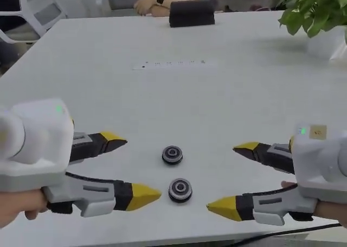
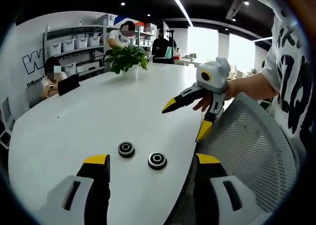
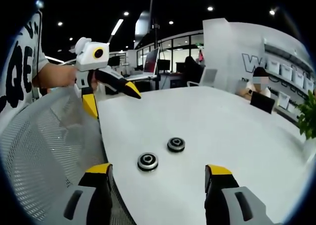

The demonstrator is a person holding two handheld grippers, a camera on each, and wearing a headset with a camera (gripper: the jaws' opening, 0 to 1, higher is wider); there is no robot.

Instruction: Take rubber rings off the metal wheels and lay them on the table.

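Note:
Two small metal wheels with black rubber rings lie flat on the white table (image 1: 217, 95), near its front edge. One wheel (image 1: 172, 155) (image 2: 126, 149) (image 3: 176, 144) is farther in. The other wheel (image 1: 180, 190) (image 2: 157, 160) (image 3: 147, 161) sits closer to the edge. My left gripper (image 1: 142, 168) (image 2: 152, 166) (image 3: 116, 105) is open just left of them, jaws wide apart and holding nothing. My right gripper (image 1: 221, 176) (image 3: 158, 169) (image 2: 181, 124) is open on their right, also with nothing in it. Both point inward at the wheels without touching them.
A black tablet case (image 1: 192, 13) stands at the far end, with a person's hands (image 1: 154, 5) behind it. A potted plant (image 1: 314, 11) is at the far right. A grey mesh chair (image 2: 247, 151) sits right by the table's front edge.

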